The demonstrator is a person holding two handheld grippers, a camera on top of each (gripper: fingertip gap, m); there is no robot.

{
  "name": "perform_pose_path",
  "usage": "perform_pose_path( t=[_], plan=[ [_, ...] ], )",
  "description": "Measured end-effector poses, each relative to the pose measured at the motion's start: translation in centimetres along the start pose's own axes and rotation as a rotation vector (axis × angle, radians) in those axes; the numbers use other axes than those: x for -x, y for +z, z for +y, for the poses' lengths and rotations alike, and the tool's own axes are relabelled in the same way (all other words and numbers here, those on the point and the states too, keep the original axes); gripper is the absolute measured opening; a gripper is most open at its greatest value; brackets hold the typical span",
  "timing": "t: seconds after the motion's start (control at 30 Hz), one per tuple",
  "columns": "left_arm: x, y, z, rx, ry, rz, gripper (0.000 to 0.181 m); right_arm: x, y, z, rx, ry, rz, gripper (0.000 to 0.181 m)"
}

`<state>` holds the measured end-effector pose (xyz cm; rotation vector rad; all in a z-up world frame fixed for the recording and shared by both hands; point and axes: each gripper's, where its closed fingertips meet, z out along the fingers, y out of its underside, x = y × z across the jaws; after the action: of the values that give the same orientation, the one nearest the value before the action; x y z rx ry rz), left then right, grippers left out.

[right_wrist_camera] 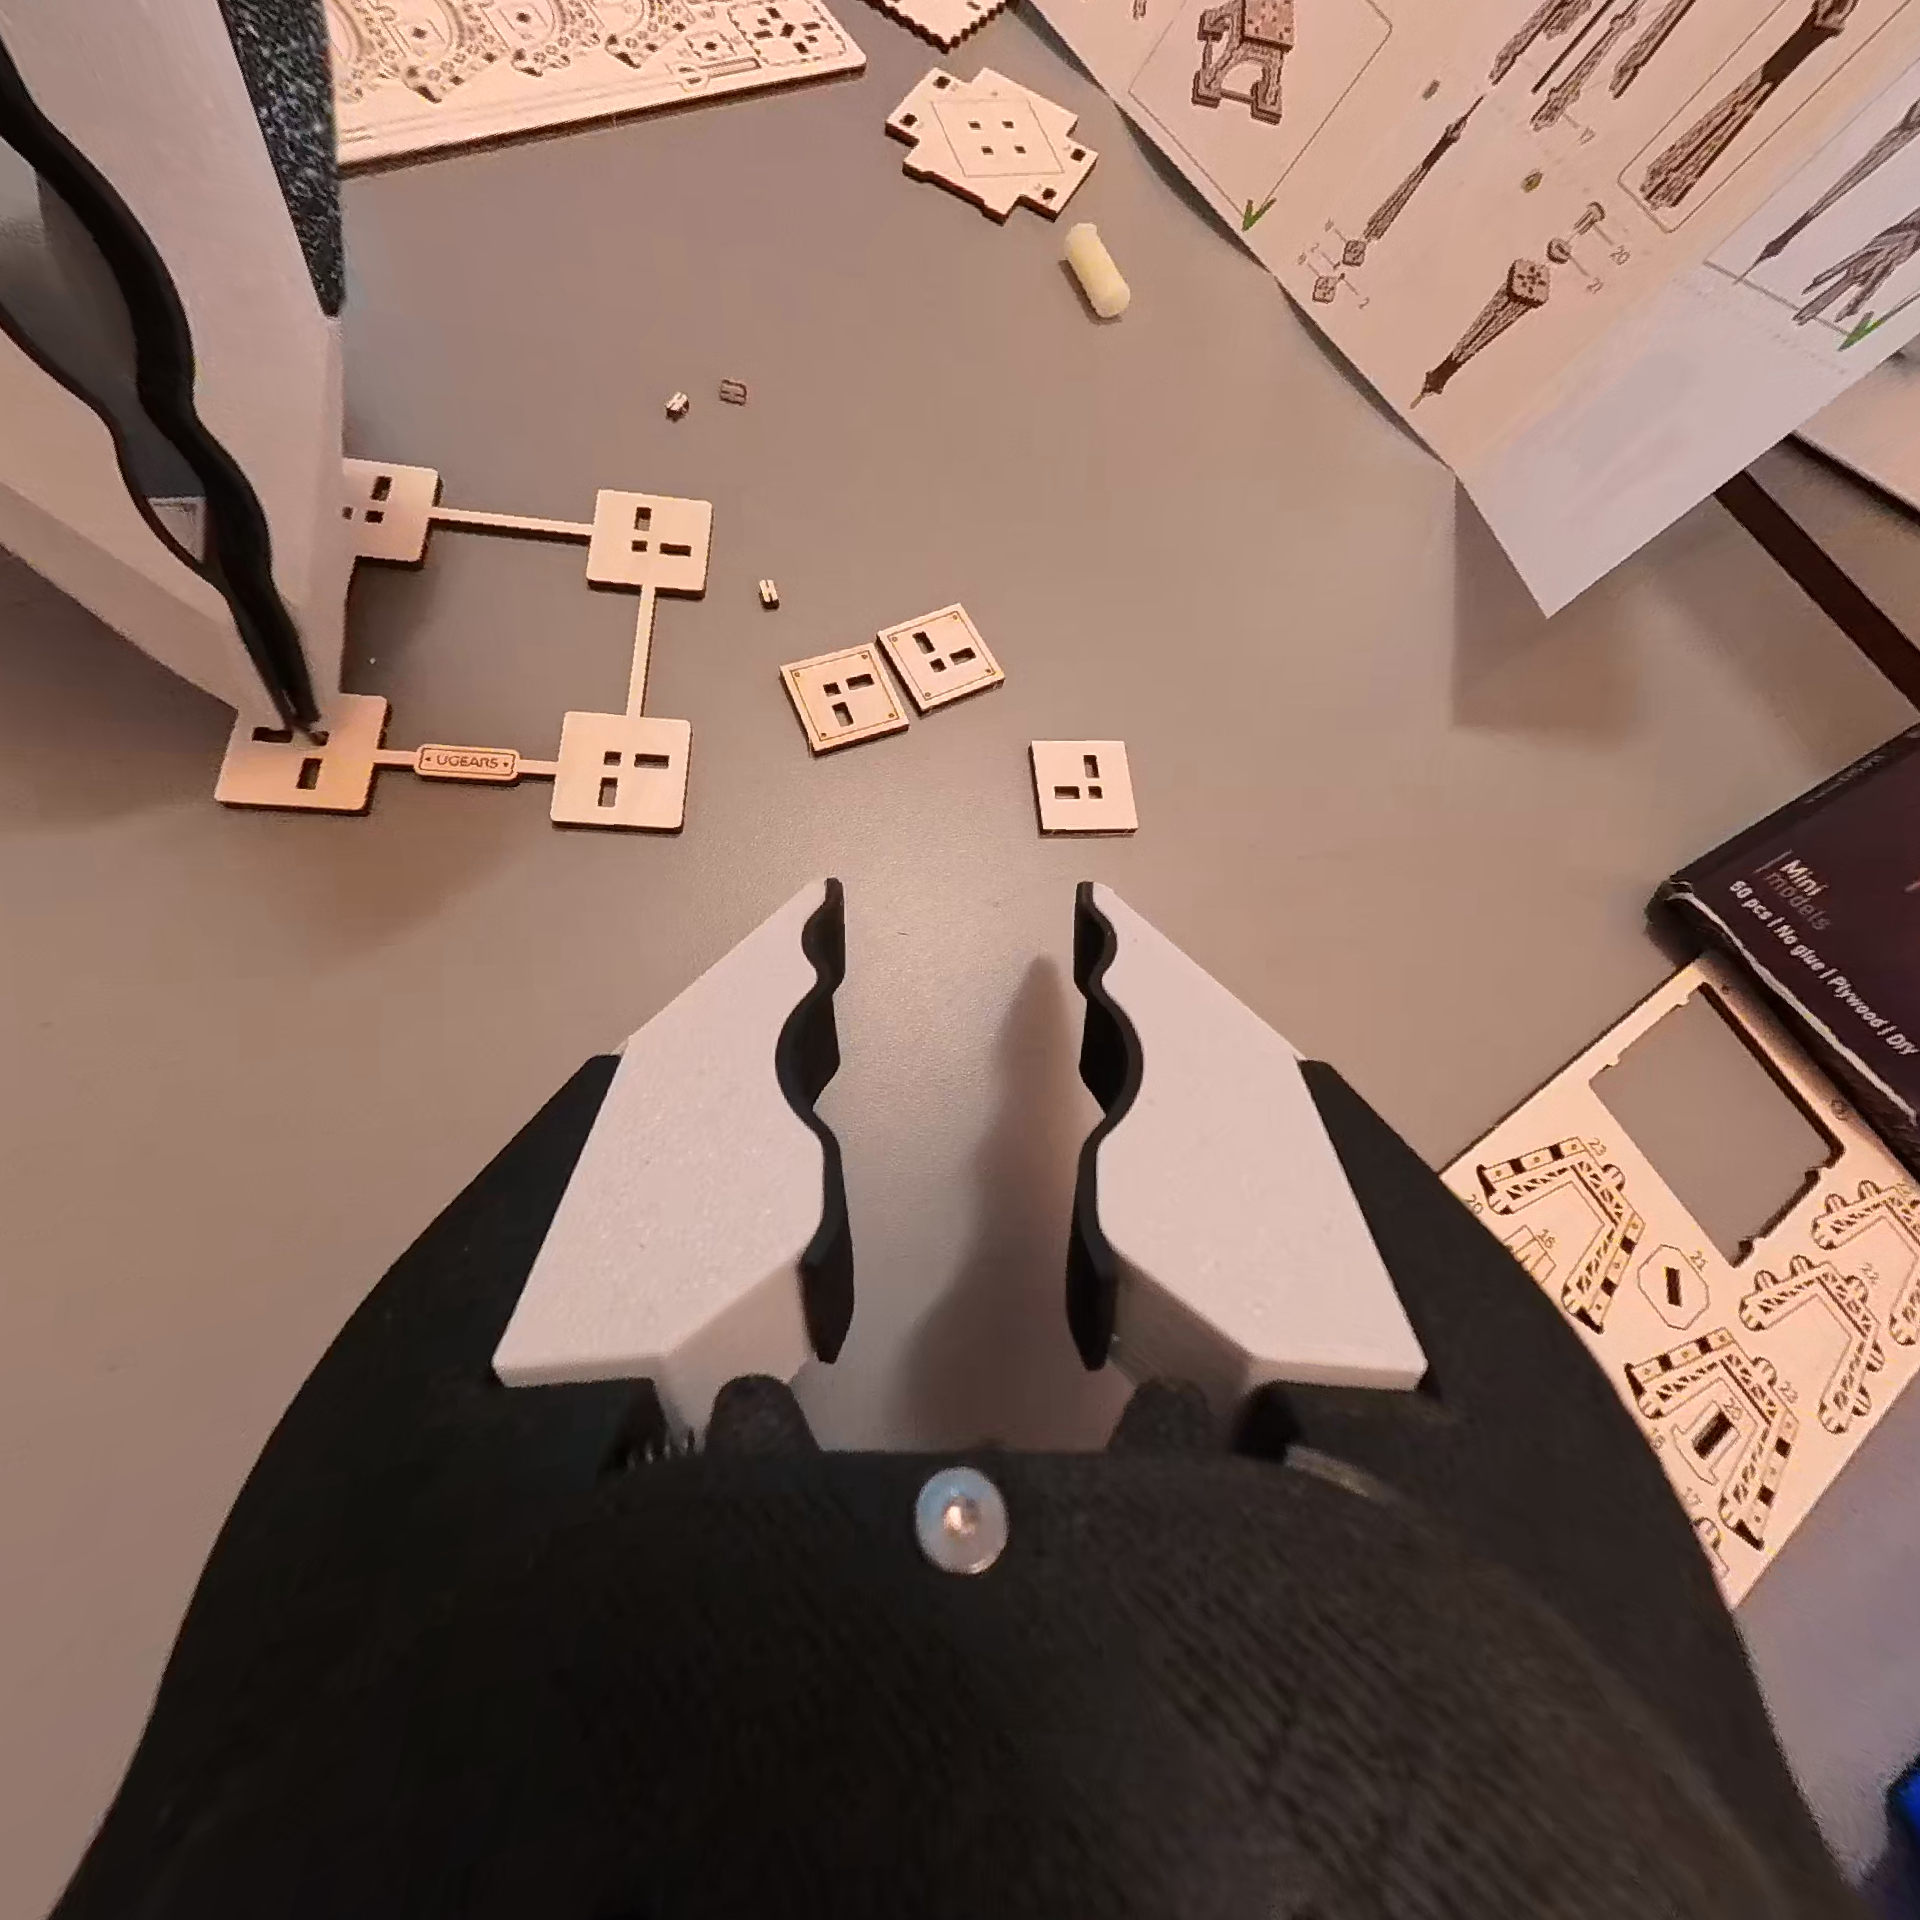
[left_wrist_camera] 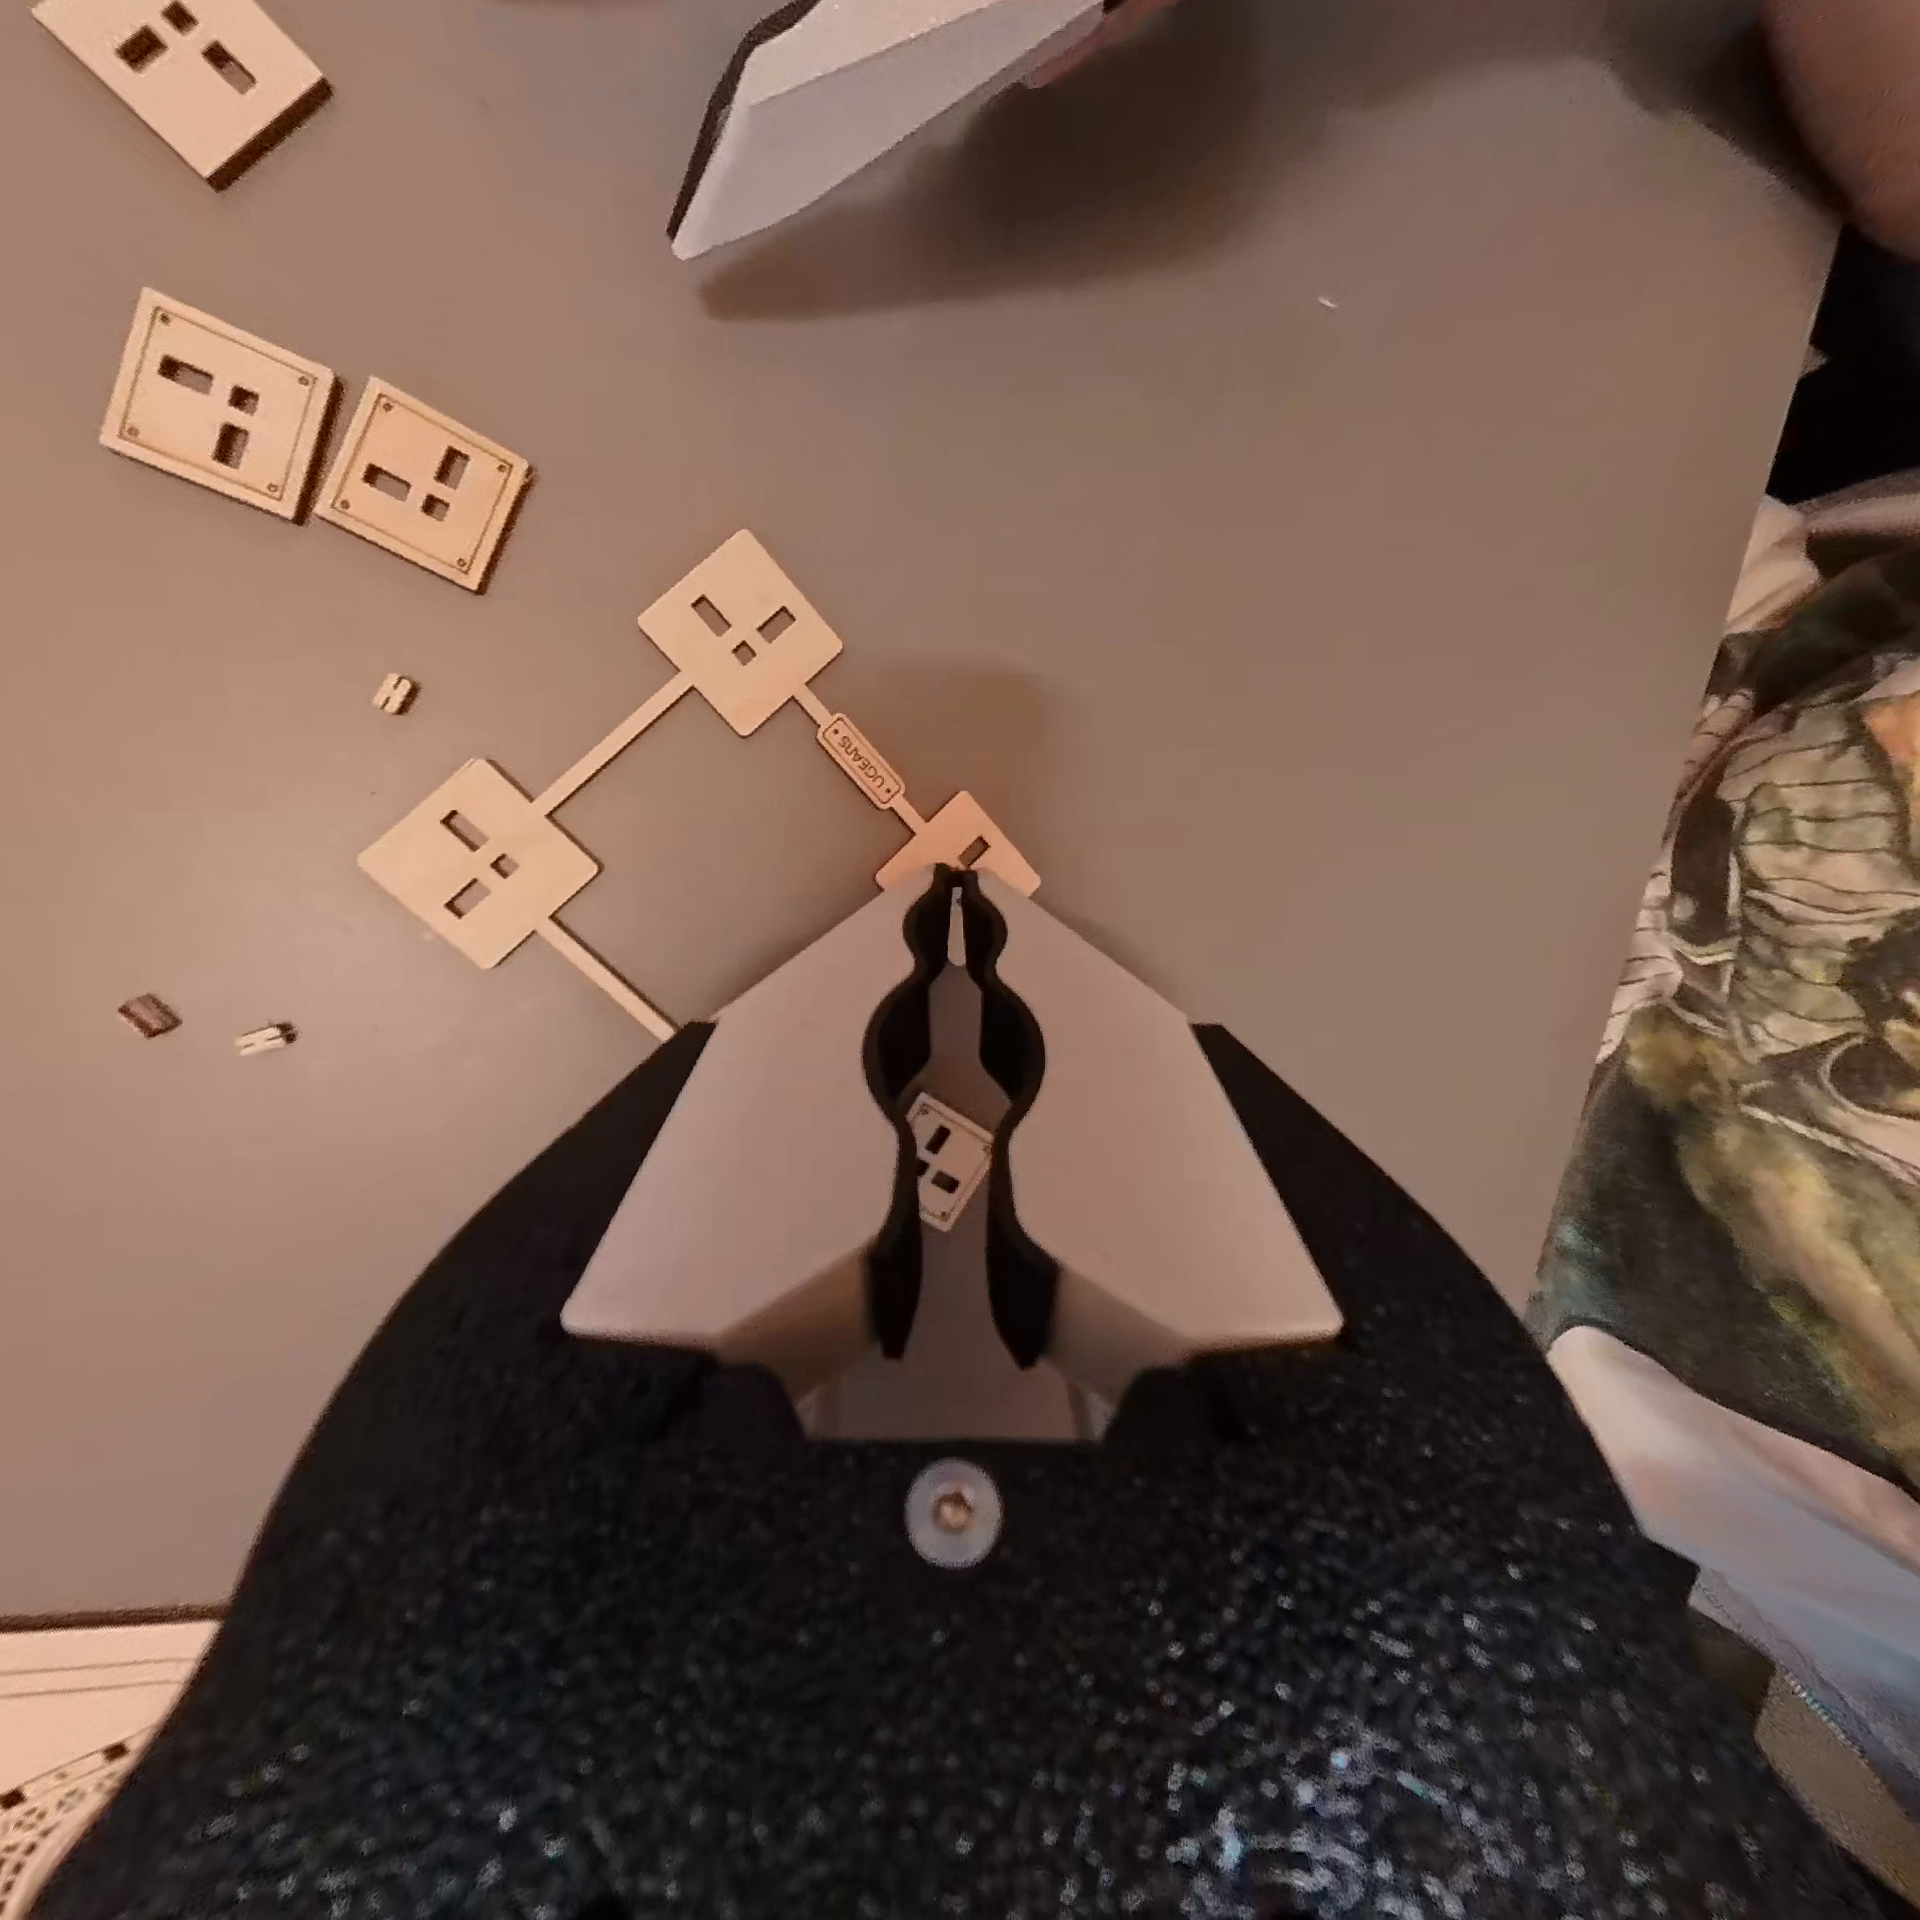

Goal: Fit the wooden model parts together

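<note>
A wooden frame [right_wrist_camera: 621,771] of several slotted squares joined by thin bars lies flat on the grey table; it also shows in the left wrist view [left_wrist_camera: 740,632]. My left gripper [left_wrist_camera: 956,885] is shut, and its tips rest on the frame's corner square [left_wrist_camera: 992,844] beside a slot. It also shows in the right wrist view [right_wrist_camera: 296,722], standing steeply over that square. I cannot tell whether anything is between its pads. My right gripper [right_wrist_camera: 956,894] is open and empty, low over bare table in front of the frame. Three loose slotted square plates [right_wrist_camera: 844,696] [right_wrist_camera: 940,655] [right_wrist_camera: 1083,784] lie right of the frame.
Tiny wooden bits [right_wrist_camera: 769,592] lie near the frame. A cross-shaped plate [right_wrist_camera: 992,145], a pale cylinder [right_wrist_camera: 1096,270] and an instruction sheet [right_wrist_camera: 1558,208] lie at the back. A part sheet [right_wrist_camera: 1662,1299] and a dark box [right_wrist_camera: 1818,914] lie right. A person's patterned clothing [left_wrist_camera: 1766,935] is beyond the table edge.
</note>
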<state>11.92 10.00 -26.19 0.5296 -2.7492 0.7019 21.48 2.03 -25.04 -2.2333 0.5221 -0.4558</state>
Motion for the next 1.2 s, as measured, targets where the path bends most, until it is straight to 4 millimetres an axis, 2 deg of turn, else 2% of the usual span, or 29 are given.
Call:
perform_pose_path(
  t=[0.03, 0.23, 0.43, 1.2],
  plan=[
    [0.12, 0.03, 0.04, 0.0, -0.016, -0.006, 0.0, -0.04, 0.01, 0.02, 0.001, 0.002, 0.001, 0.043],
    [-0.06, 0.08, 0.06, -0.029, -0.173, 0.01, 0.0, -0.2, -0.01, 0.11, 0.001, 0.013, 0.002, 0.043],
    [0.23, -0.18, 0.35, -0.066, -0.293, -0.061, 0.0, -0.2, 0.06, 0.17, 0.005, 0.012, 0.006, 0.044],
    [-0.01, 0.08, 0.21, -0.113, -0.398, -0.056, 0.0, -0.4, 0.06, 0.33, 0.006, 0.014, 0.011, 0.046]
  ],
)
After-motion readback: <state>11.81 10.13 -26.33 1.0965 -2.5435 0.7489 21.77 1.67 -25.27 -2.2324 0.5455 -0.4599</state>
